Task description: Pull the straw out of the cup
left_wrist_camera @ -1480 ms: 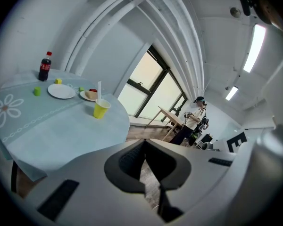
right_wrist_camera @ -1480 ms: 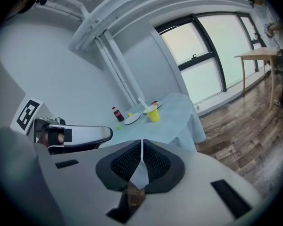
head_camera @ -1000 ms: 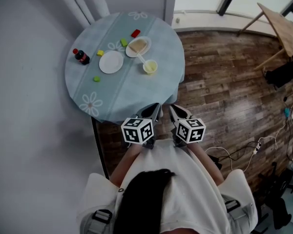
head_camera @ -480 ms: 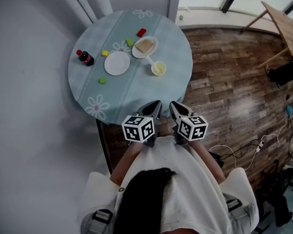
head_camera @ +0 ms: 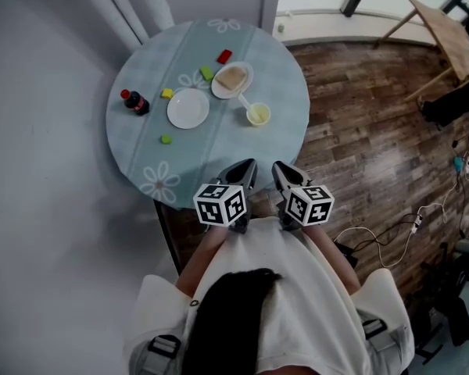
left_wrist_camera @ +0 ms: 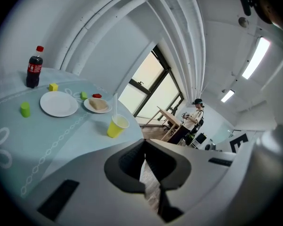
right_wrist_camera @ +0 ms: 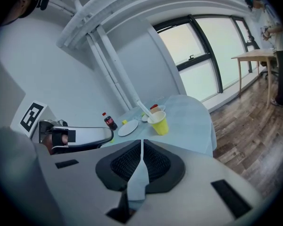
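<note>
A round table [head_camera: 219,151] under a pale blue flowered cloth stands against the grey wall. At its left edge a small cola bottle [head_camera: 133,102] with a red cap stands upright. Just right of it lies a yellow block [head_camera: 166,94], and nearer the person a green block [head_camera: 166,139] sits alone. Next comes an empty white plate [head_camera: 187,108]. Past it, toward the far side, are a second green block [head_camera: 206,73] and a red block [head_camera: 224,56], both close to a plate with bread [head_camera: 232,80]. Right of the white plate stands the yellow cup [head_camera: 259,115], upright and apart from the plates. The white straw [head_camera: 245,102] is still in it, leaning up and out toward the bread plate. At the near rim of the table, well apart from the cup, the left gripper [head_camera: 248,164] points at the tabletop. Its own view shows the jaws drawn together, nothing between them. Just beside it the right gripper [head_camera: 277,166] points the same way. Its jaws are likewise closed and empty, and the cup and straw show beyond their tips. Right of the table lies a dark wooden plank floor [head_camera: 359,123] with cables near the person. A bare wooden table [head_camera: 442,37] stands at the far right.
</note>
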Motion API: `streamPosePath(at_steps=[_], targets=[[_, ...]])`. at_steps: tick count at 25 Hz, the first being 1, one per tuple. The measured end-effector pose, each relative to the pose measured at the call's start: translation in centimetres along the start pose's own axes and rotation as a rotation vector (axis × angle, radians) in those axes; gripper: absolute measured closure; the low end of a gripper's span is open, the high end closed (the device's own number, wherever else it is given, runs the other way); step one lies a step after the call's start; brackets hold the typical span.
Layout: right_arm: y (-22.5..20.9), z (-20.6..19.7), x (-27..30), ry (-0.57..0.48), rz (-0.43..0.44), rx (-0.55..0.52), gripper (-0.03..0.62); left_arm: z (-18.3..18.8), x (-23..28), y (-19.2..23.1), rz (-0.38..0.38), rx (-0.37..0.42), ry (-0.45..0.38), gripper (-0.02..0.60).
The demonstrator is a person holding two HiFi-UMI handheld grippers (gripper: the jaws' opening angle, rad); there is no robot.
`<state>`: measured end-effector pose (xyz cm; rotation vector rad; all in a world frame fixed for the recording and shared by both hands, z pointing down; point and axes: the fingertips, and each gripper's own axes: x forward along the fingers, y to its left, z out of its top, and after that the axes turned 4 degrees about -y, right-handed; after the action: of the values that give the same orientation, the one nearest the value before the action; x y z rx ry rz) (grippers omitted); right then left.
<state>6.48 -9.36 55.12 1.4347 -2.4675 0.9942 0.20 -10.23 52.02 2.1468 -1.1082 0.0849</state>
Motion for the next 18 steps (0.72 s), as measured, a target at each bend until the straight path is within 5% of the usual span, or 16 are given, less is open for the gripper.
streamPosePath(at_steps=[18], targets=[[4.2,-0.9,2.8,-0.009,-0.037,0.012,0.556,2.3,-2.1,4.8,-0.043,-0.033,0.000,0.572]])
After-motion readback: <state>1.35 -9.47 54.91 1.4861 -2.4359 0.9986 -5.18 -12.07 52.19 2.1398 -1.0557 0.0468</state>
